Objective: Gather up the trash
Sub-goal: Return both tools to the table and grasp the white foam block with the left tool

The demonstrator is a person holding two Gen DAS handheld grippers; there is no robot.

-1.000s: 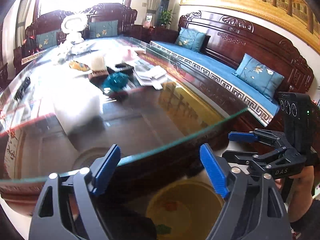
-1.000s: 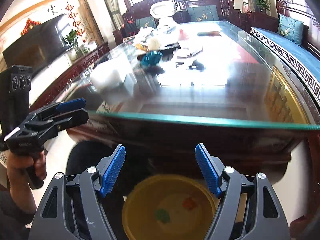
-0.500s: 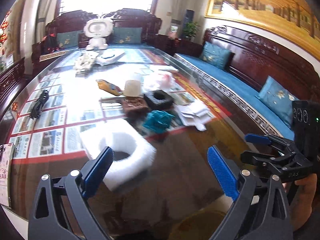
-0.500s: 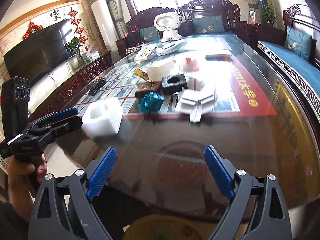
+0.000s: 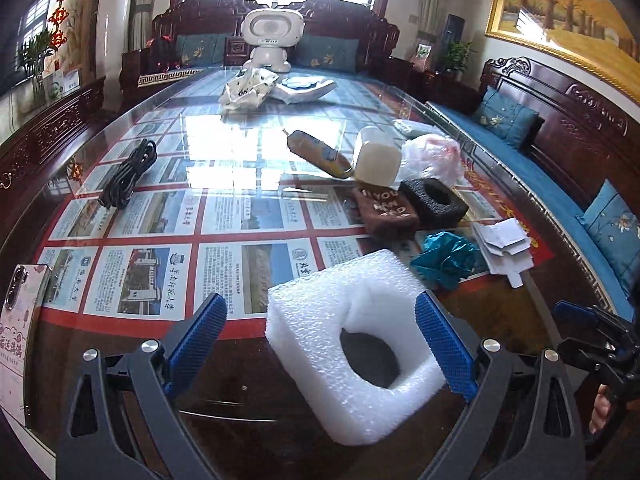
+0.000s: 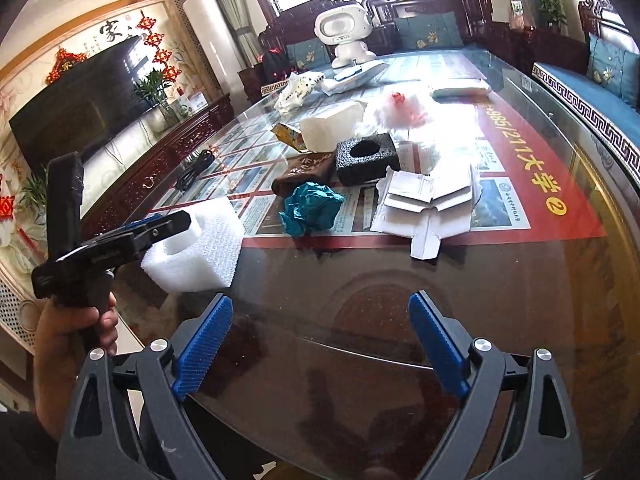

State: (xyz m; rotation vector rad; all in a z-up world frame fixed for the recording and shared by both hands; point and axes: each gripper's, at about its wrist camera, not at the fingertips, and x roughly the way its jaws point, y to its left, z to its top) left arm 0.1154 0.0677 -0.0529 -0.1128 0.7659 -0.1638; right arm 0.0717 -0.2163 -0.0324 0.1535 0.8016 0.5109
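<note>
A white foam block with a round hole lies near the front of the glass table; it also shows in the right wrist view. My left gripper is open, its pads on either side of the block, not touching. My right gripper is open and empty over bare glass at the table's front. Behind lie a crumpled teal wrapper, torn white cardboard, a black foam piece, a brown packet, a white cup, a yellow snack wrapper and a clear plastic bag.
A phone lies at the table's left front edge and a black cable further back left. A white robot toy and more packaging stand at the far end. A wooden sofa runs along the right side.
Both grippers have risen from below the table edge, above a yellow bin, to above the tabletop. The left one has moved forward and now straddles the white foam block.
</note>
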